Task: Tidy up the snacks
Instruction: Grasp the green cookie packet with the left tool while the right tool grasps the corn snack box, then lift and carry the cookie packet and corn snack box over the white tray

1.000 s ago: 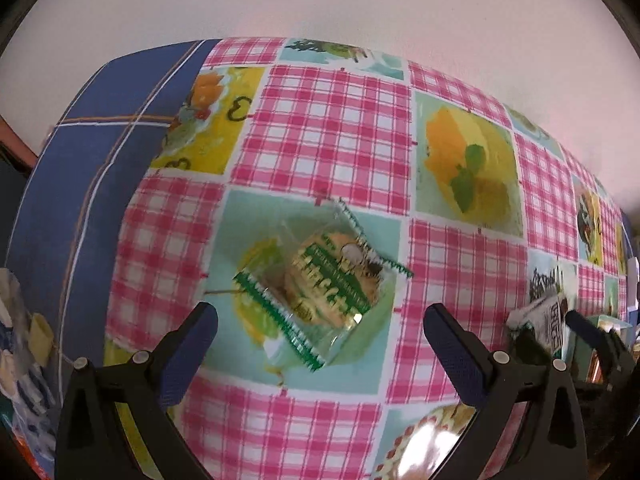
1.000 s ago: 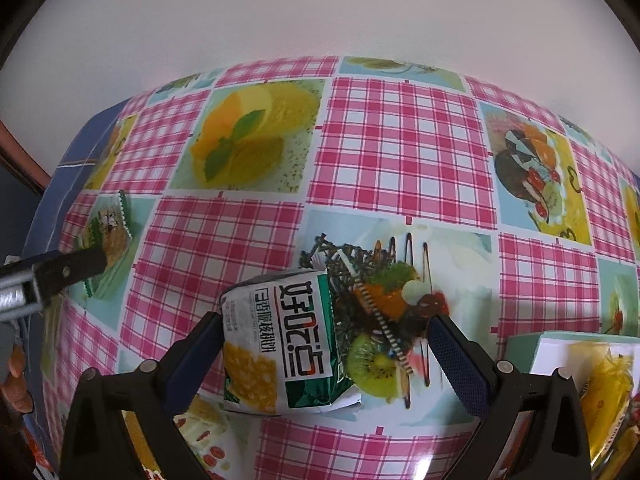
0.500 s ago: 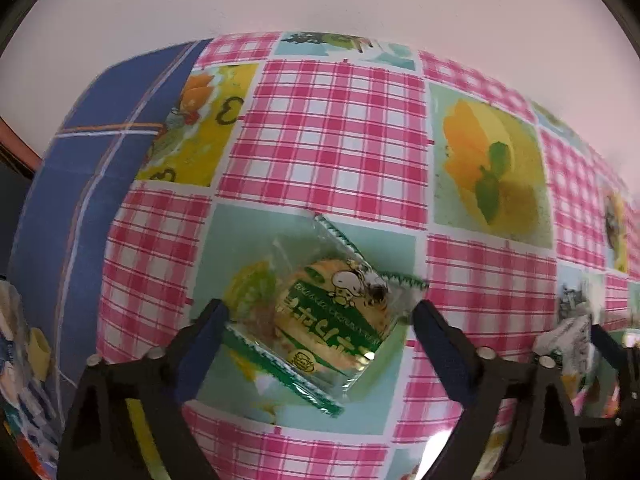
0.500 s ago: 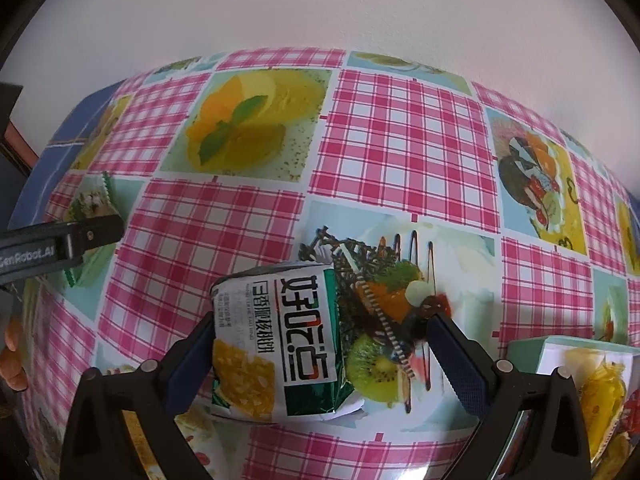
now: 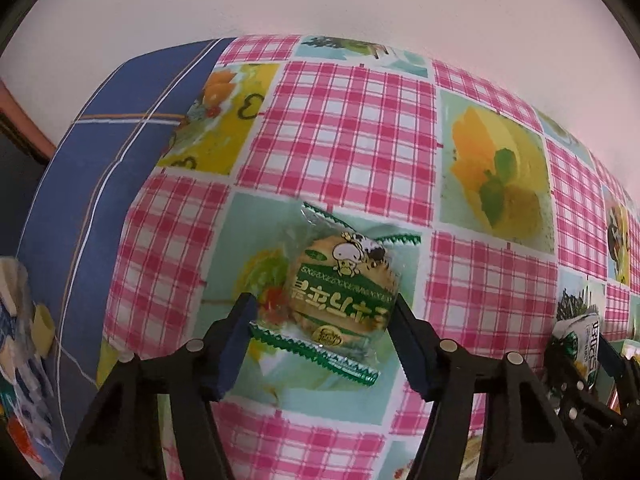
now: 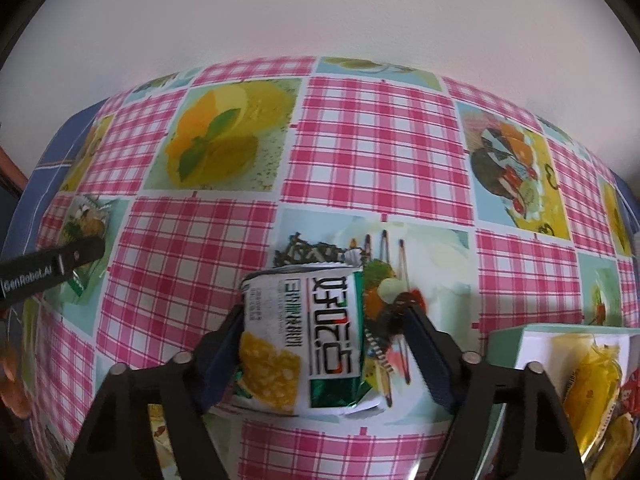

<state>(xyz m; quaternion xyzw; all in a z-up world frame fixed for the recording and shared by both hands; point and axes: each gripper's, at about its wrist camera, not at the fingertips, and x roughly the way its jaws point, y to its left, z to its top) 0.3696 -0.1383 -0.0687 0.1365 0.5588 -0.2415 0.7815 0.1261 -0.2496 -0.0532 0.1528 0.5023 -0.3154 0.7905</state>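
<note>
The left gripper (image 5: 322, 320) has its two fingers drawn in against the sides of a clear, green-trimmed biscuit packet (image 5: 340, 292), clenched on it; the packet's serrated lower edge sticks out below the fingertips and its upper sealed edge points toward the wall. The packet sits over a pale green picture square of the checked tablecloth (image 5: 344, 128), near the table's left side. Left of it the pink check gives way to a blue striped border (image 5: 92, 184) that curves down over the table edge. Beyond the packet, the cloth runs bare up to the white wall (image 5: 320, 8).

The right gripper (image 6: 324, 328) straddles a white-and-green snack pouch (image 6: 304, 332) printed with yellow corn. Its left finger presses the pouch's left edge, while the right finger stands a little off the pouch's right edge, so whether the grip is complete cannot be told. The pouch lies on a fruit-dessert picture square near the front of the table. Just right of that gripper stands a mint-rimmed box (image 6: 516, 340) holding yellow-wrapped snacks (image 6: 596, 368). Ahead of the pouch, several squares of cloth lie bare up to the wall. From the right wrist view, the left gripper's finger crosses the far left edge in front of the biscuit packet.
</note>
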